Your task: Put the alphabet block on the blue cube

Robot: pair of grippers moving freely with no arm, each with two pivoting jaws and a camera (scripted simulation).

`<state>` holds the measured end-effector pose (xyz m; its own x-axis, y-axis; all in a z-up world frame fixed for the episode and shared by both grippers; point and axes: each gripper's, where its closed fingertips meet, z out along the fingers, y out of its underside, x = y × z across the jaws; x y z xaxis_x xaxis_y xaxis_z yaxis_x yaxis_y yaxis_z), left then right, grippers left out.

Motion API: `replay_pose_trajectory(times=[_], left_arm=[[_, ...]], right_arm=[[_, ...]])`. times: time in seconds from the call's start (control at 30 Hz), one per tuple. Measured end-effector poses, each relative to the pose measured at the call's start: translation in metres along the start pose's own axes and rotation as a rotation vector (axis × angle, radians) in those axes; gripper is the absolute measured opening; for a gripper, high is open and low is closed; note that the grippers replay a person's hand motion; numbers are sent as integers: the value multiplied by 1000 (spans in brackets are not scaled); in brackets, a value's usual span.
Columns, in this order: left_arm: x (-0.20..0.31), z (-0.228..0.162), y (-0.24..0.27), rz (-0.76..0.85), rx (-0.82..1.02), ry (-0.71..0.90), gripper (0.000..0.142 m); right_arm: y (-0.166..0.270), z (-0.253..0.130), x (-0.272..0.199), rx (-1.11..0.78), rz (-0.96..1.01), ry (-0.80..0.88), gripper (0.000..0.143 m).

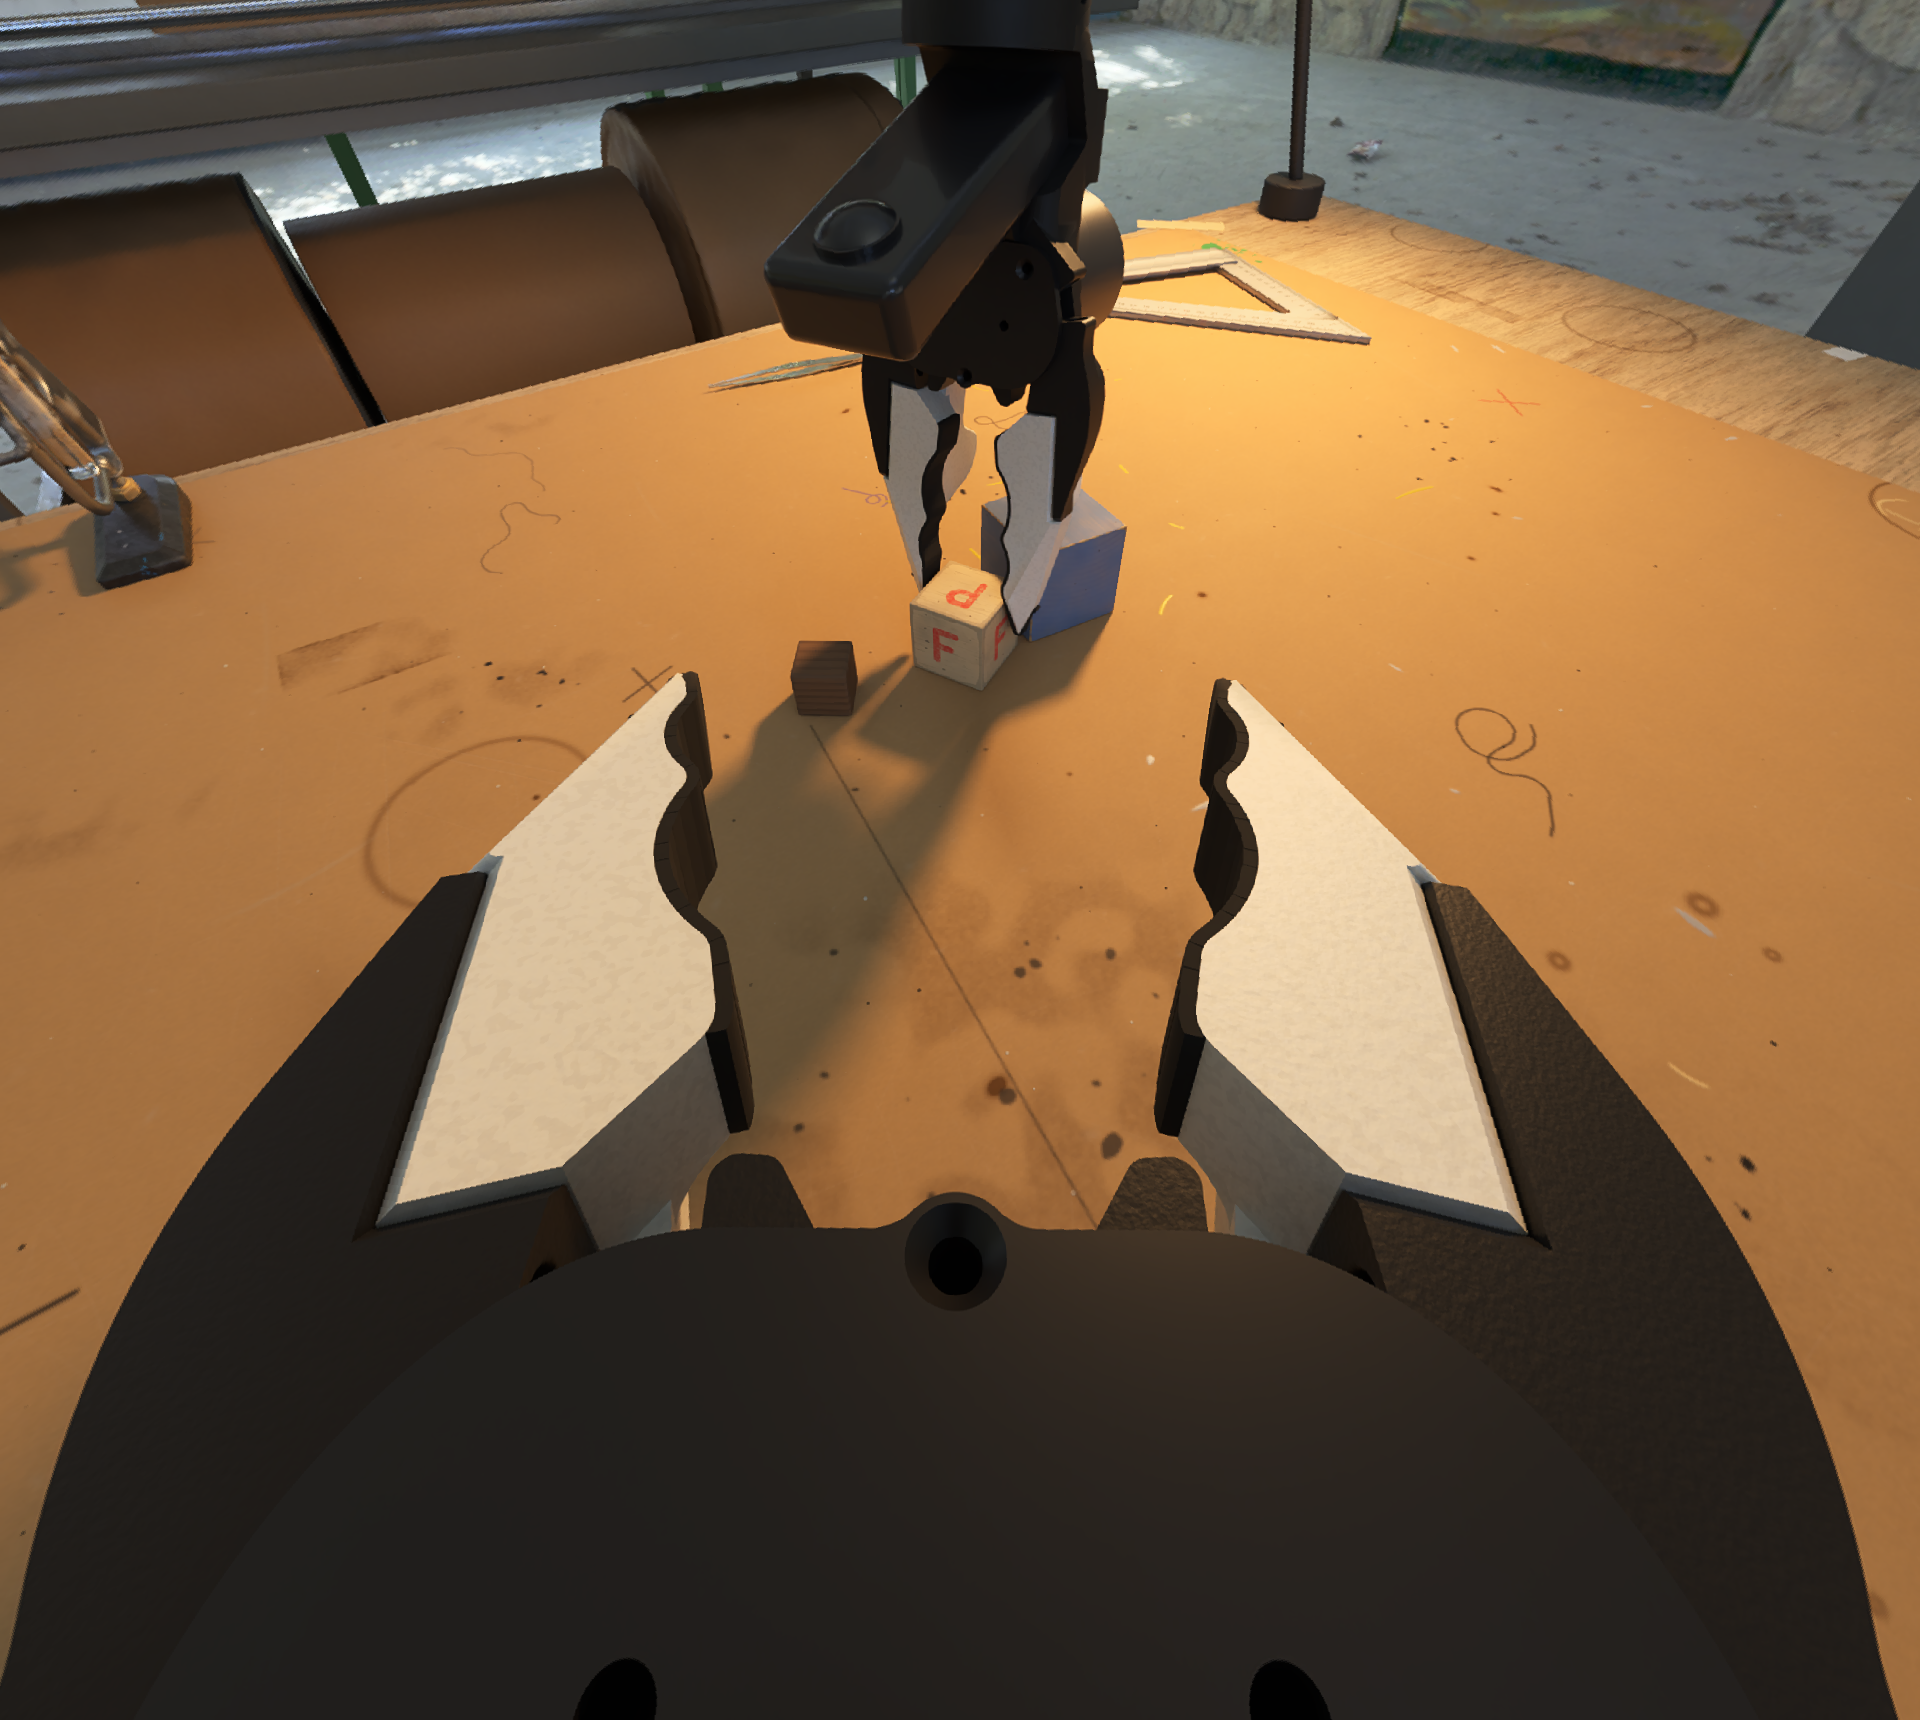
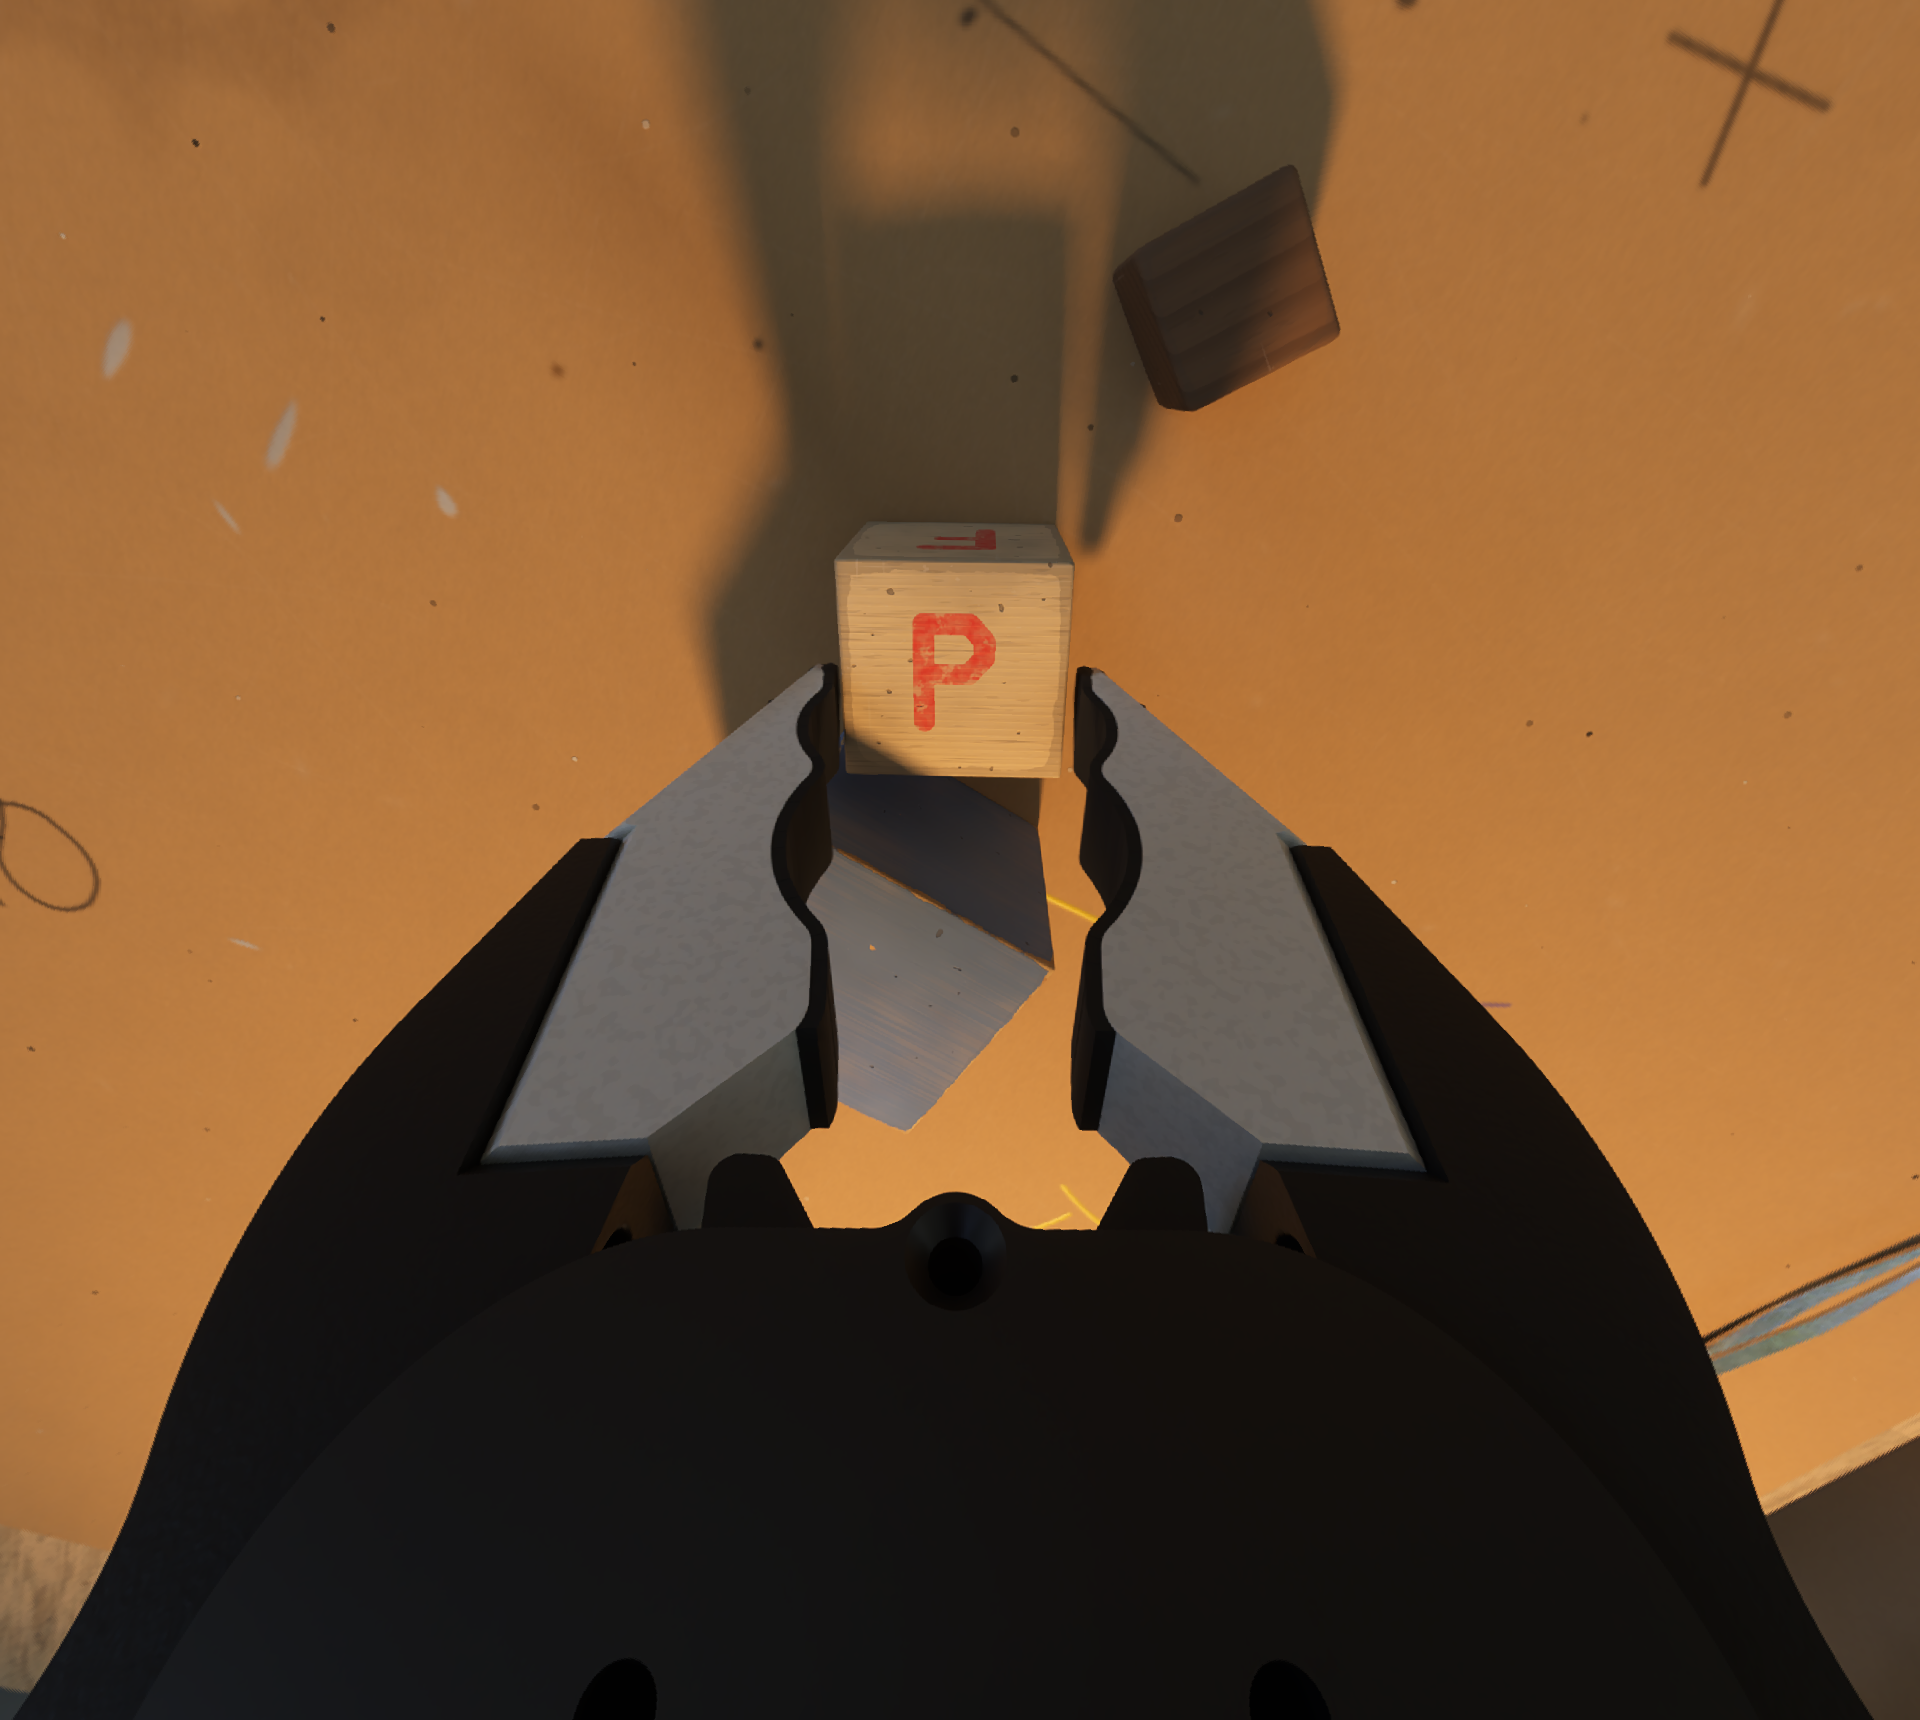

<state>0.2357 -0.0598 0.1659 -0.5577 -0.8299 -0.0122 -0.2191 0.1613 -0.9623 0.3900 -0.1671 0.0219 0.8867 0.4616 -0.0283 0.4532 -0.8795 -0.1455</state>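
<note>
Between our right gripper's (image 2: 954, 683) two fingertips sits the alphabet block (image 2: 954, 673), down on the orange table (image 2: 416, 320). We see a thin gap on each side, so our fingers look close around it but not yet squeezing. We cannot tell for sure if they touch it.

Just behind the block, nearer our palm, stands the blue cube (image 2: 925, 984). From the left wrist view one of our right fingers (image 1: 1023, 548) hangs right in front of the blue cube (image 1: 1081, 569), very close to it.

We think that finger could bump the blue cube and push it away. If we squeeze only the top edge of the block, it could slip or tip out. The little brown block (image 2: 1231, 288) past our fingertips is off to one side.

The alphabet block (image 1: 961, 626) is the same on all sides, so it has no long way. It sits flat, with one lettered face up toward us.

Our left gripper (image 1: 956, 714) waits well back, fingers spread wide, holding nothing.
</note>
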Motion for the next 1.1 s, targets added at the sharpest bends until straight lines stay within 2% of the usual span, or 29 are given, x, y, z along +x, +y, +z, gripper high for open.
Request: replay_pose_trajectory(times=[0.37,0.77,0.9,1.1], left_arm=[[8,-8,-9,30,15,-3,95],[15,-13,-16,44,33,8,95],[18,-12,-17,49,32,14,95],[21,-10,-16,57,20,19,95]], right_arm=[[-5,-34,6,7,149,63,42],[31,-88,4,11,555,146,42],[45,-87,-6,-8,627,135,42],[56,-70,-16,-57,633,94,42]])
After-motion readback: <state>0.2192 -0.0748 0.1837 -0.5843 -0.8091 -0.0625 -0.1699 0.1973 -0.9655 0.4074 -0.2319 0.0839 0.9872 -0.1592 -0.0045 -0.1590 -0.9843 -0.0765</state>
